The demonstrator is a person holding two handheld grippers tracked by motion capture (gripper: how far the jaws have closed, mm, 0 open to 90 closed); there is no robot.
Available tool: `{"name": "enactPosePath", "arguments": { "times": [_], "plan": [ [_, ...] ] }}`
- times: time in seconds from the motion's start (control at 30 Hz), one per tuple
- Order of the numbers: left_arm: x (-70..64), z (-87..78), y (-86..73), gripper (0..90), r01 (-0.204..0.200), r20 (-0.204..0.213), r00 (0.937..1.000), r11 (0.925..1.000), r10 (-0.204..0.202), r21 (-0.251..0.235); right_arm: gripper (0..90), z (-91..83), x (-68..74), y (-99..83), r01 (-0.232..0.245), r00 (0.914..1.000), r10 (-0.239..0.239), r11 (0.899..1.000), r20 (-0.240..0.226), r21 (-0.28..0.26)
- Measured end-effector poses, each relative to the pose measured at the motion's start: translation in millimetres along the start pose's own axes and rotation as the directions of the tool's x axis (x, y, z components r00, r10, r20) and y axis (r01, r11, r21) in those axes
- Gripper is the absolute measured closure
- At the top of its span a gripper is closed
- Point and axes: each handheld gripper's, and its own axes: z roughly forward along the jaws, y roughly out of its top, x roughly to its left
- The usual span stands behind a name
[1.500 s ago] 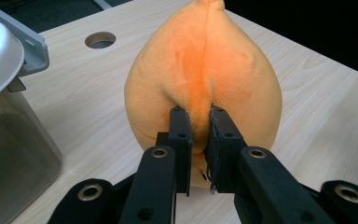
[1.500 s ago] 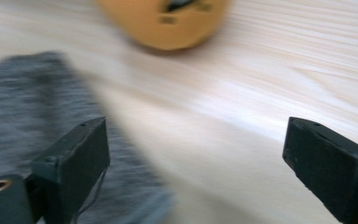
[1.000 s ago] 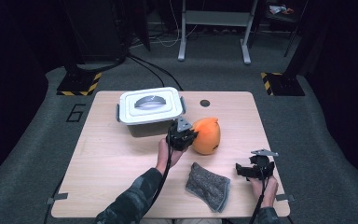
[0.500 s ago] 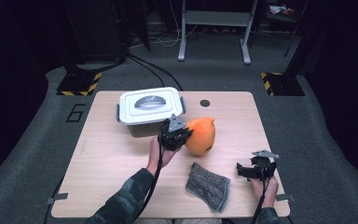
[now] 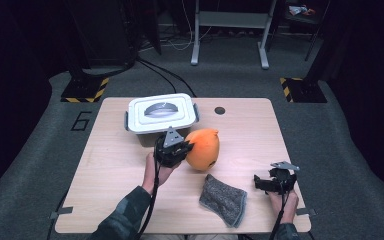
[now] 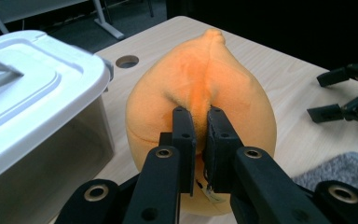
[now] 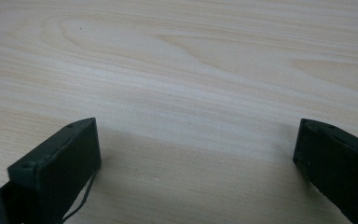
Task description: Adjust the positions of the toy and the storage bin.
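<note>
Orange plush toy (image 6: 200, 88) is where we're at: it sits mid-table, touching the lidded white bin (image 5: 161, 116) at its 10 o'clock. Our left gripper (image 5: 176, 150) has its jaws pinched almost together on a fold of the plush fabric, so we'd call the grab done, while lifting and placing look still to come. The grey cloth (image 5: 223, 199) lies at 5 o'clock from the toy. Our right gripper (image 5: 274, 183) rests wide open and empty over the bare table (image 7: 177, 60). Only writing we can read is a "6" (image 5: 80, 121) on the floor.
</note>
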Motion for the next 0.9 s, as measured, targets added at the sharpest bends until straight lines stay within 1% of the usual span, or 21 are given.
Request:
{"name": "enactPosePath", "arguments": {
  "times": [0.07, 0.17, 0.33, 0.37, 0.43, 0.47, 0.5, 0.53, 0.6, 0.67, 0.7, 0.73, 0.83, 0.87, 0.9],
  "plan": [
    [0.9, -6.9, -3.0, 84.0, -0.003, -0.009, 1.0000, 1.0000, 0.003, 0.004, 0.0, 0.0, 0.0, 0.0, 0.000, 1.0000, 0.000, 1.000, 0.000, 0.000],
    [2.7, -17.2, -7.7, 84.0, 0.004, -0.026, 0.9996, 1.0000, -0.004, -0.009, 0.0, 0.0, -0.1, 0.0, 0.001, 1.0000, -0.001, 1.000, 0.000, -0.001],
    [5.8, -35.3, -16.9, 84.0, 0.004, -0.046, 0.9990, 1.0000, -0.004, -0.002, 0.0, 0.0, -0.1, 0.0, 0.001, 1.0000, -0.001, 1.000, 0.000, -0.001],
    [6.1, -38.0, -19.5, 83.9, 0.007, -0.055, 0.9985, 0.9999, -0.007, -0.009, 0.0, 0.0, 0.0, 0.0, 0.001, 1.0000, -0.001, 1.000, 0.000, -0.001],
    [7.7, -44.8, -24.2, 83.9, 0.005, -0.064, 0.9979, 1.0000, -0.005, 0.000, 0.0, 0.0, 0.0, 0.0, 0.002, 1.0000, -0.002, 1.000, 0.001, -0.001],
    [8.7, -48.1, -26.7, 83.9, 0.013, -0.062, 0.9980, 0.9999, -0.012, 0.005, 0.0, 0.0, 0.0, 0.0, 0.002, 1.0000, -0.002, 1.000, 0.001, -0.001],
    [9.2, -51.0, -29.5, 83.9, 0.018, -0.068, 0.9975, 0.9998, -0.018, -0.003, 0.0, 0.0, 0.0, 0.0, 0.002, 1.0000, -0.002, 1.000, 0.001, -0.002],
    [10.2, -54.8, -32.0, 83.9, 0.014, -0.076, 0.9971, 0.9999, -0.013, 0.001, 0.0, 0.0, 0.0, 0.0, 0.002, 1.0000, -0.002, 1.000, 0.000, -0.002],
    [12.3, -62.9, -37.2, 83.8, 0.025, -0.079, 0.9966, 0.9997, -0.024, 0.004, 0.0, 0.0, 0.1, 0.0, 0.002, 1.0000, -0.002, 1.000, 0.001, -0.002],
    [13.4, -69.4, -42.5, 83.8, 0.038, -0.093, 0.9949, 0.9992, -0.039, -0.010, 0.0, 0.0, 0.0, 0.0, 0.003, 1.0000, -0.003, 1.000, 0.001, -0.002],
    [14.6, -73.7, -44.1, 83.8, 0.032, -0.098, 0.9946, 0.9995, -0.032, 0.001, 0.0, 0.0, 0.0, 0.0, 0.003, 1.0000, -0.003, 1.000, 0.001, -0.002],
    [15.2, -76.5, -46.4, 83.8, 0.039, -0.107, 0.9935, 0.9992, -0.039, -0.009, 0.0, 0.0, 0.0, 0.0, 0.003, 1.0000, -0.003, 1.000, 0.000, -0.002],
    [19.0, -87.5, -51.0, 83.8, 0.046, -0.119, 0.9919, 0.9989, -0.046, 0.001, 0.0, 0.2, -0.2, 0.1, 0.007, 1.0000, -0.007, 1.000, -0.001, -0.003],
    [19.9, -90.6, -52.7, 83.7, 0.052, -0.125, 0.9907, 0.9986, -0.053, -0.010, 0.0, 0.2, -0.2, 0.1, 0.008, 1.0000, -0.008, 1.000, -0.002, -0.003],
    [20.7, -94.2, -54.0, 83.7, 0.053, -0.127, 0.9904, 0.9986, -0.053, -0.006, 0.0, 0.2, -0.2, 0.0, 0.008, 1.0000, -0.008, 1.000, -0.001, -0.003]
  ]
}}
